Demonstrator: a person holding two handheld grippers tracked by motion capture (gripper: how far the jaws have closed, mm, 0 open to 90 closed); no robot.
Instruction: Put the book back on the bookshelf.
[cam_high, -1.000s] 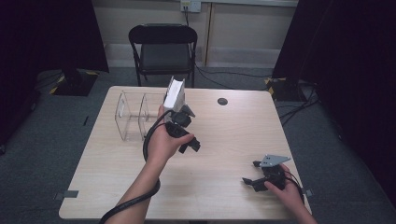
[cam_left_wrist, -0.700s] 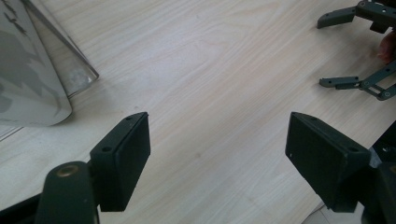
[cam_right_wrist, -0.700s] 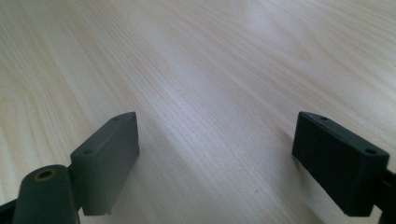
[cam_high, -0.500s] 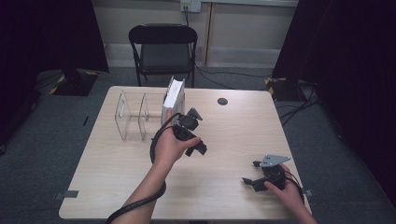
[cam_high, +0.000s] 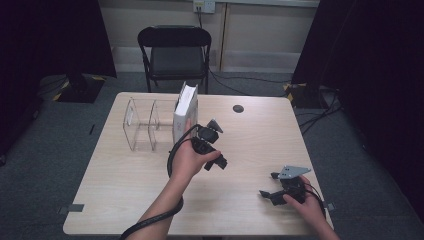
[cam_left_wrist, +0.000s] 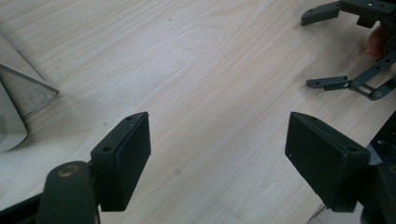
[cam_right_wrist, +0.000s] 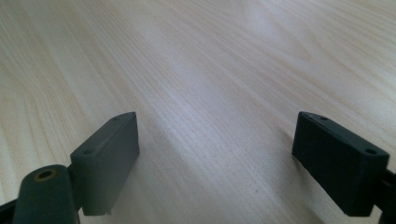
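A white book stands upright in the right end of a clear acrylic rack at the back left of the table. My left gripper hovers just to the right of the book, apart from it. Its jaws are open and point toward the near right. In the left gripper view my left gripper has only bare wood between its pads, with the book's corner and the rack's foot at the left edge. My right gripper rests near the front right corner, and my right gripper is open over bare wood.
A small dark round disc lies at the back middle of the wooden table. A black folding chair stands behind the table. The right gripper appears far off in the left gripper view.
My left hand has drawn back from the book toward the near side, sunk a little and turned its jaws away. The book stays standing in the rack. The right hand has not moved.
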